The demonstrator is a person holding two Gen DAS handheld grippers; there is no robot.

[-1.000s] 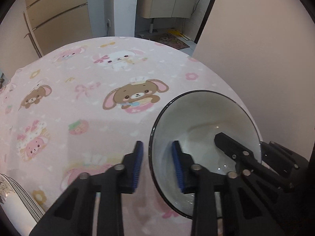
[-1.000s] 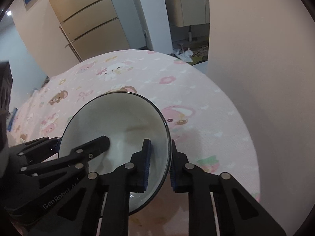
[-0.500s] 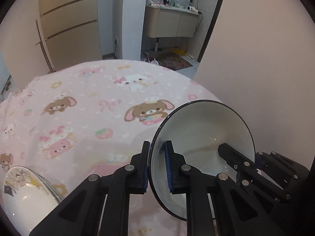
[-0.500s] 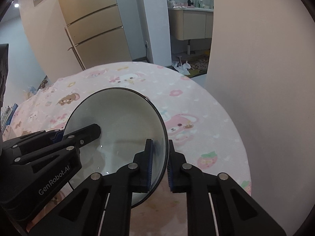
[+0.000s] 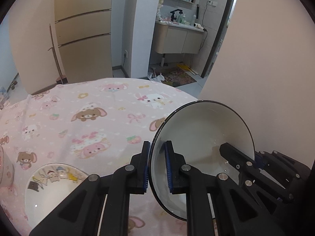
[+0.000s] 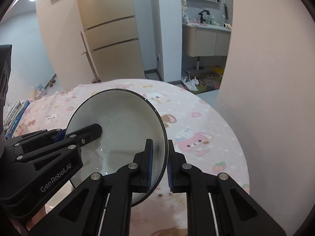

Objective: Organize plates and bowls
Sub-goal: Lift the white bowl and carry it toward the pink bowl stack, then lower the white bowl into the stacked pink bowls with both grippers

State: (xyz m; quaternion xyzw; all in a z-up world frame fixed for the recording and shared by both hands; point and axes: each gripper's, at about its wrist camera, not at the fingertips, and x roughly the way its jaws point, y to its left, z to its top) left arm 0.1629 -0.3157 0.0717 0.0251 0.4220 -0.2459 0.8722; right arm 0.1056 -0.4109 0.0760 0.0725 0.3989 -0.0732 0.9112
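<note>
I hold the bowl (image 5: 204,137) between both claws, left claw (image 5: 157,167) and right claw (image 6: 159,165) each clamped on opposite rims; I should keep it level and move them together.

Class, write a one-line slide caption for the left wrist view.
Left tongs and right tongs grip opposite rims of a dark-rimmed white bowl above the pink cartoon tablecloth.

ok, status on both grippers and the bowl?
Left gripper and right gripper both shut on opposite rims of the dark-rimmed bowl, held tilted above the tablecloth. Printed plate lies lower left. Nothing blocking.
</note>
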